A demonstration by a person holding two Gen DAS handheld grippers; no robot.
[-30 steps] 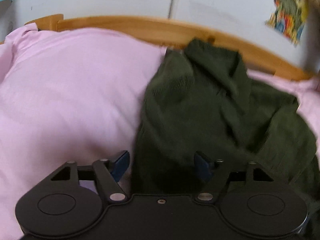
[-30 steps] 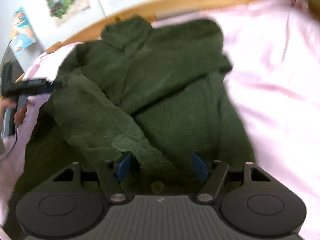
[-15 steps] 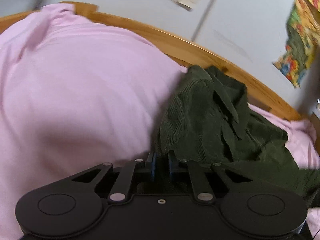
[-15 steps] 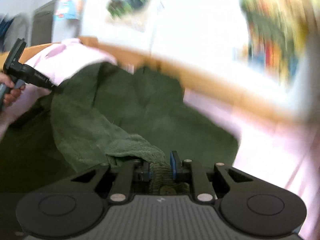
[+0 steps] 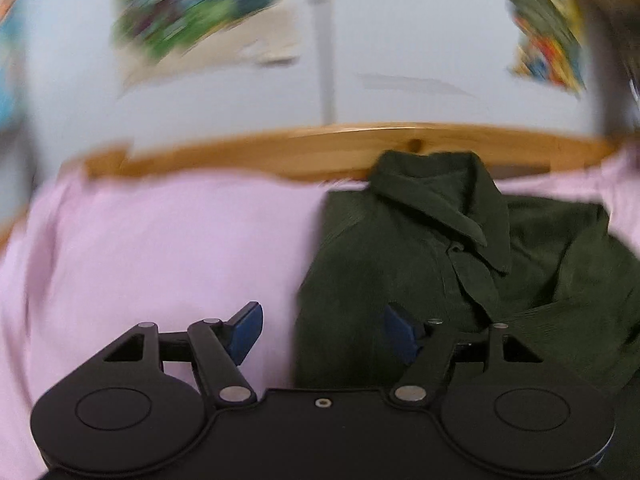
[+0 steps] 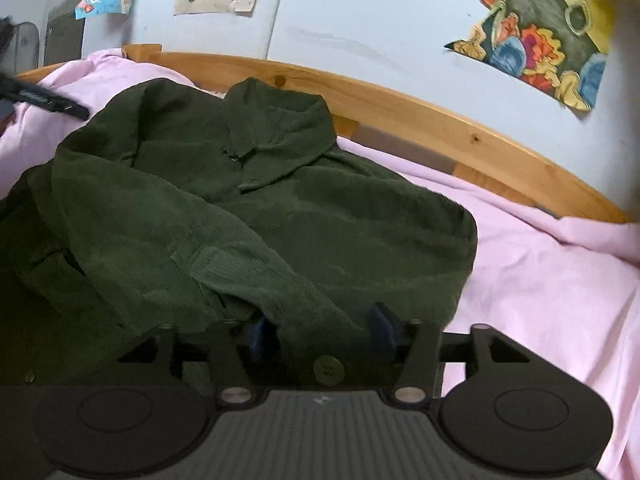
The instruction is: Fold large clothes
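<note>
Pink sheet [image 5: 160, 248] covers the bed on our left, where our left gripper [image 5: 322, 330] hangs released over the edge of the green shirt [image 5: 420, 264]; the shirt lies crumpled by the wooden rail [image 6: 420, 120], and our right gripper [image 6: 320, 332] is spread, with shirt fabric bunched between its fingers [image 6: 382, 332]

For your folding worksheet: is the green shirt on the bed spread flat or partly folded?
Partly folded. The green corduroy shirt has a sleeve lying across its front; its collar points toward the wooden bed rail.
</note>
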